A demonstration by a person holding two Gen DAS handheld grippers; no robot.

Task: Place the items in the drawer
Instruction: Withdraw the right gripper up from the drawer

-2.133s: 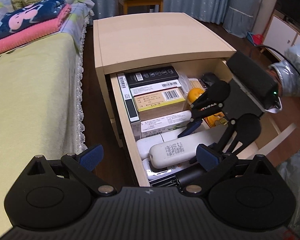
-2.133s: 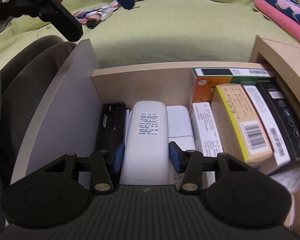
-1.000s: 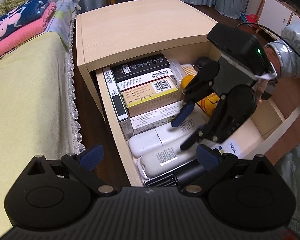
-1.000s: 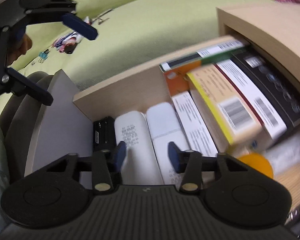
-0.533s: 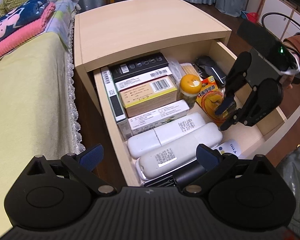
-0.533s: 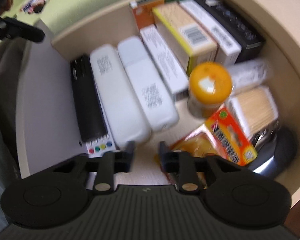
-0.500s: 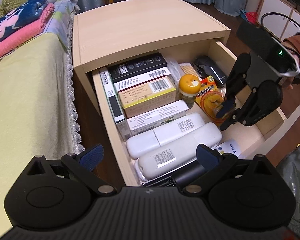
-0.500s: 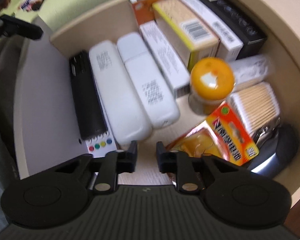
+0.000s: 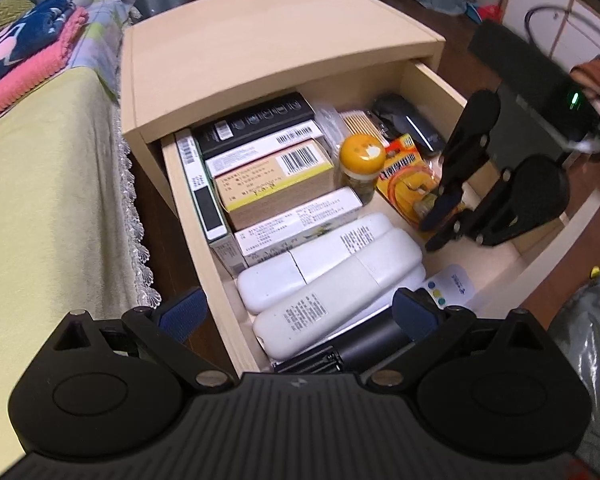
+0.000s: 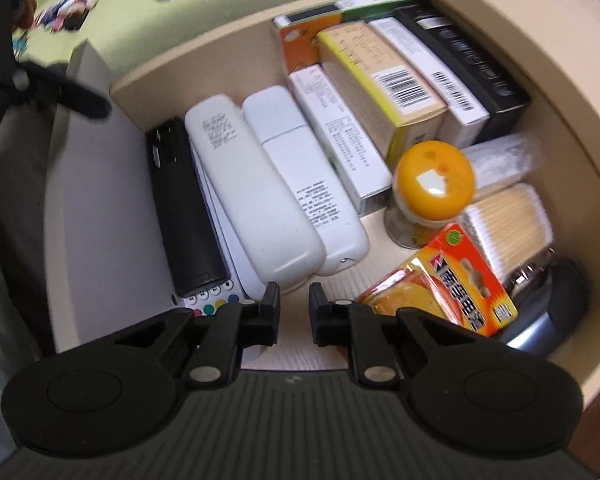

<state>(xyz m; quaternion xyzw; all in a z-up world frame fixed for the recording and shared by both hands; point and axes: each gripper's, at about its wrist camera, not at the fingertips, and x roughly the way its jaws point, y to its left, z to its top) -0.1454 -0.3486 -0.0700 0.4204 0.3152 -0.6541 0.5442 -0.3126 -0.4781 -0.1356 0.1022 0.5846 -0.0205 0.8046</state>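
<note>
From the left wrist view, the left gripper stands wide open and empty above the front corner of the open pale wooden drawer. Two white remote controls lie side by side inside, next to the cardboard medicine boxes. The right gripper hangs over the drawer floor.

From the right wrist view, the right gripper has its fingers close together, with only a narrow gap and nothing between them. A black remote control lies beside the white ones, and an orange-lidded glass jar stands upright near an orange battery pack.
</note>
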